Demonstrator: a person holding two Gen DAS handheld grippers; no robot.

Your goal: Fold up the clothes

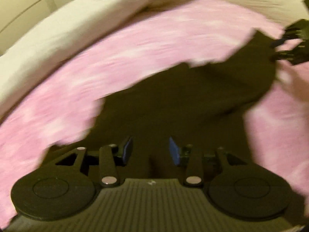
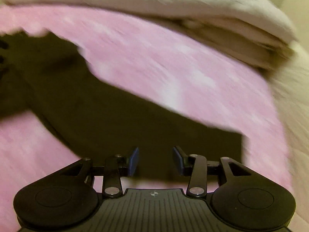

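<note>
Lying flat on the fuzzy pink blanket [image 2: 173,61], the dark soft cloth garment [image 2: 115,119] needs a new grab at its edge, since the left gripper [image 1: 150,150] and right gripper [image 2: 155,161] both gape, holding nothing

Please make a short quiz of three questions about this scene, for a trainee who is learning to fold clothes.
1. True or false: the left gripper is clamped on the dark garment.
2. What lies under the dark garment? A) pink blanket B) wooden table C) blue mat
3. Fill in: beyond the pink blanket lies a pile of ____ bedding.

Key:
1. False; its jaws stand apart, nothing between them. The right gripper is open too.
2. A
3. White (cream)
</note>
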